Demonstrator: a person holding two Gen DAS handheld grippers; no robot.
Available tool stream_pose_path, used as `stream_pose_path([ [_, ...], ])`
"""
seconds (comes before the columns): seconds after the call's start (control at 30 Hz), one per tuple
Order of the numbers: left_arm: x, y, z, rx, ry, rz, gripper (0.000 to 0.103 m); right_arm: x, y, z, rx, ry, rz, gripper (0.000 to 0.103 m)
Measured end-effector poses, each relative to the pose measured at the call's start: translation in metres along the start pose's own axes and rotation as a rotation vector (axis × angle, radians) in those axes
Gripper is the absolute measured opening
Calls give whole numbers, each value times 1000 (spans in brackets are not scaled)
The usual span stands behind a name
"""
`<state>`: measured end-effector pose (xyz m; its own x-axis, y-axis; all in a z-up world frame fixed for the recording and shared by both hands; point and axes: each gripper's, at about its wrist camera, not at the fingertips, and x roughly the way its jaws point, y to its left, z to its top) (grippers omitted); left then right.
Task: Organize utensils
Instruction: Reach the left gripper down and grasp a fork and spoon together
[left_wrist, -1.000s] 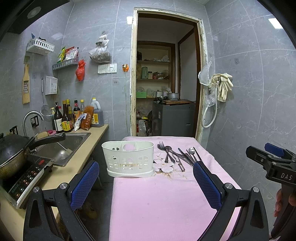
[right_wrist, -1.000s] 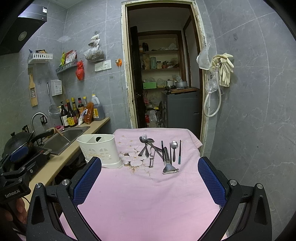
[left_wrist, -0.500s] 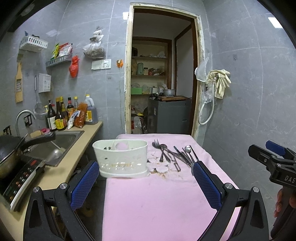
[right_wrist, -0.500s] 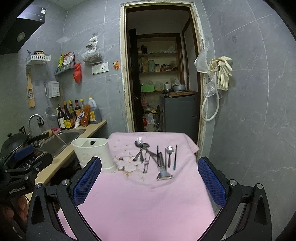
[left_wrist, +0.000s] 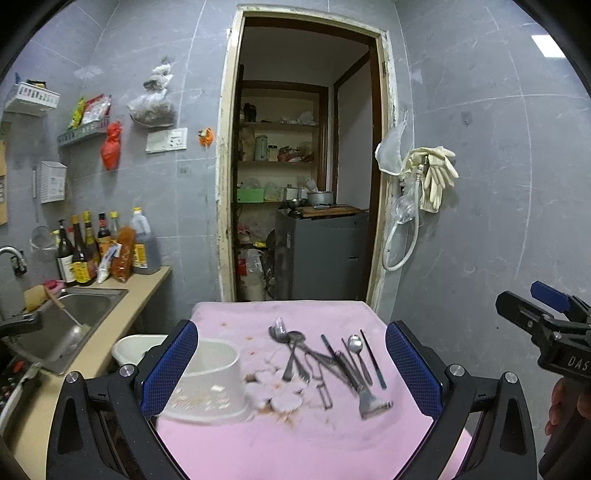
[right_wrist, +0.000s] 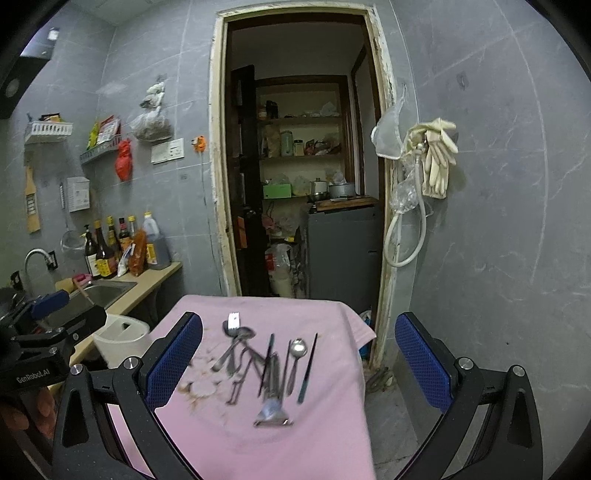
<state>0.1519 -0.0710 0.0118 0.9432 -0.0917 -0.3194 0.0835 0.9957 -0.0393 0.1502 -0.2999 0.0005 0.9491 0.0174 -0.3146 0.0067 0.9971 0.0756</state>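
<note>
- Kitchen counter along the left wall: sink (left_wrist: 70, 317) set into it, a row of sauce bottles (left_wrist: 92, 247) at its back end against the tiled wall.
- White plastic utensil caddy (left_wrist: 207, 384) stands upright at the left edge of the worktop (left_wrist: 295, 443), which is covered in a pink cloth. In the right wrist view the caddy (right_wrist: 120, 332) sits partly behind the other tool's body.
- Left tongs (left_wrist: 291, 365): spread wide, holding nothing. Left blue pad (left_wrist: 170, 365) overlaps the caddy in the picture; contact cannot be told. Right pad frames the far side of the cutlery.
- Utensils (left_wrist: 325, 362) lie loose in a cluster on the cloth, middle to far part of the worktop, just right of the caddy and apart from it. Blurred by motion, but legible: forks and a large spoon crossed at the left of the pile, a small spoon (left_wrist: 355, 345) and a dark thin stick (left_wrist: 373, 360) at the right, a peeler (left_wrist: 373, 402) with a wide head nearest the camera.
- Right tongs (right_wrist: 299, 363): wide open as well, empty, raised above the worktop with the cutlery pile (right_wrist: 266, 365) between the pads in view; touching nothing.
- Right tool also shows at the right edge of the left wrist view, a hand (left_wrist: 565, 406) around its grip.
- Beyond the far edge: open doorway (left_wrist: 303, 166) into a storeroom; rubber gloves (left_wrist: 432, 181) hang on the wall to its right.
</note>
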Motion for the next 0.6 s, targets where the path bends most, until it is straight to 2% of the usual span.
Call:
stream_pose_path([
  [0.17, 60, -17, 7, -8, 52, -16, 102, 77, -35, 3, 15, 85, 36, 102],
  [0.37, 142, -31, -1, -13, 146, -16, 101, 170, -55, -22, 2, 212, 48, 102],
  [0.5, 192, -33, -14, -14, 218, 4, 86, 221, -55, -42, 25, 295, 70, 101],
  [0.57, 218, -30, -22, -28, 260, 12, 81, 242, -52, -53, 32, 328, 79, 97],
  [0.6, 233, -27, -26, -37, 283, 17, 78, 254, -49, -58, 34, 349, 86, 91],
])
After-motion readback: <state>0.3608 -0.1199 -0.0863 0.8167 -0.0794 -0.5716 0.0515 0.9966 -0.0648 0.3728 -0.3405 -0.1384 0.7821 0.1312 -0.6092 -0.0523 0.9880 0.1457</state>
